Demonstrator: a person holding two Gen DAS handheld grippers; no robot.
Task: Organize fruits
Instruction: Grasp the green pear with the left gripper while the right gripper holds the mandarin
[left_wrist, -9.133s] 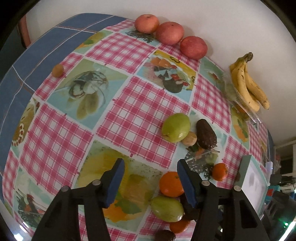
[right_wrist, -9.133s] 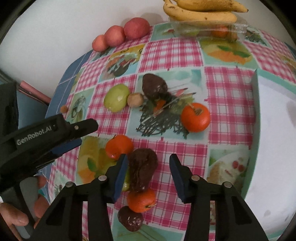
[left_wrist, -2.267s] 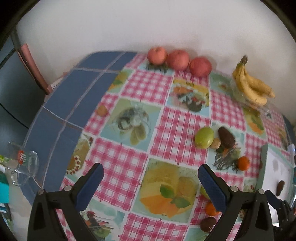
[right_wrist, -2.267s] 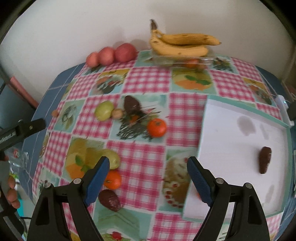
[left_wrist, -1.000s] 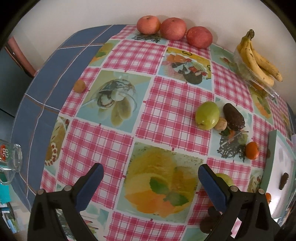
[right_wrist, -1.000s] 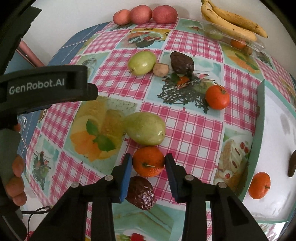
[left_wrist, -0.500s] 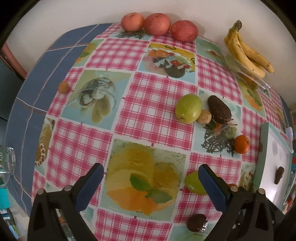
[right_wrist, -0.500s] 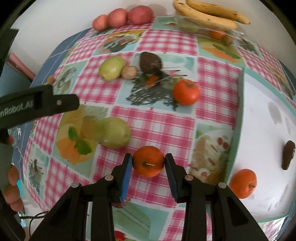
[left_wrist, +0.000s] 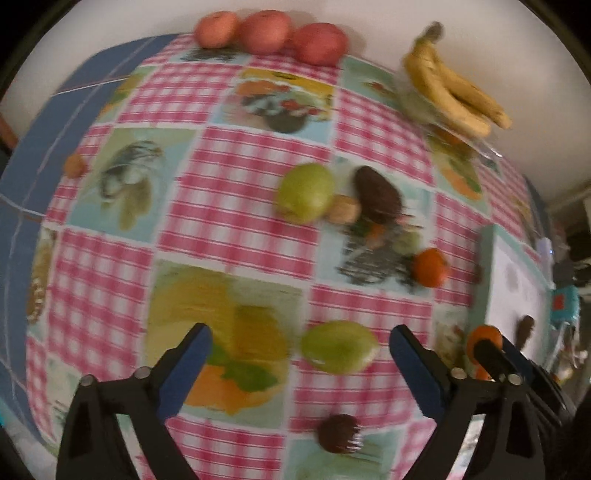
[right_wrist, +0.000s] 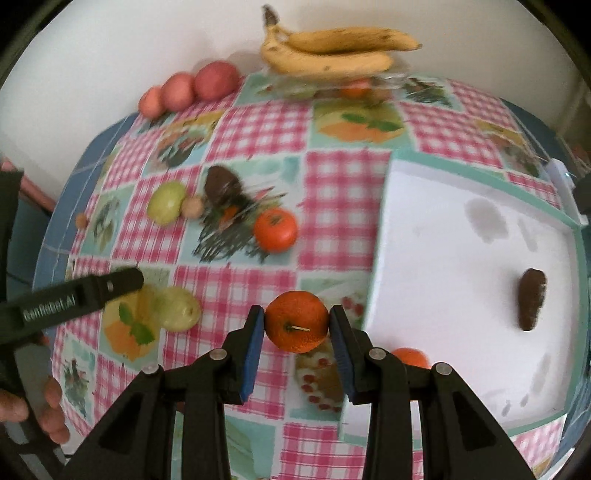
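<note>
The right claw (right_wrist: 297, 326) is clenched on an orange (right_wrist: 296, 320), held just left of the white tray (right_wrist: 443, 221). The left claw (left_wrist: 299, 349), closing, straddles a green fruit (left_wrist: 338, 350), apparently untouched. A slack pinch could send the orange rolling across the desk (right_wrist: 258, 129).

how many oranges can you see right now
4: one orange clamped in the right gripper, one on the tablecloth, one in the white tray partly hidden, and one, blurred, in the clear box under the bananas.

Warm, dim indoor light is falling evenly; motion blur is smearing both views, fisheye bending edges, corners vignetting black.
</note>
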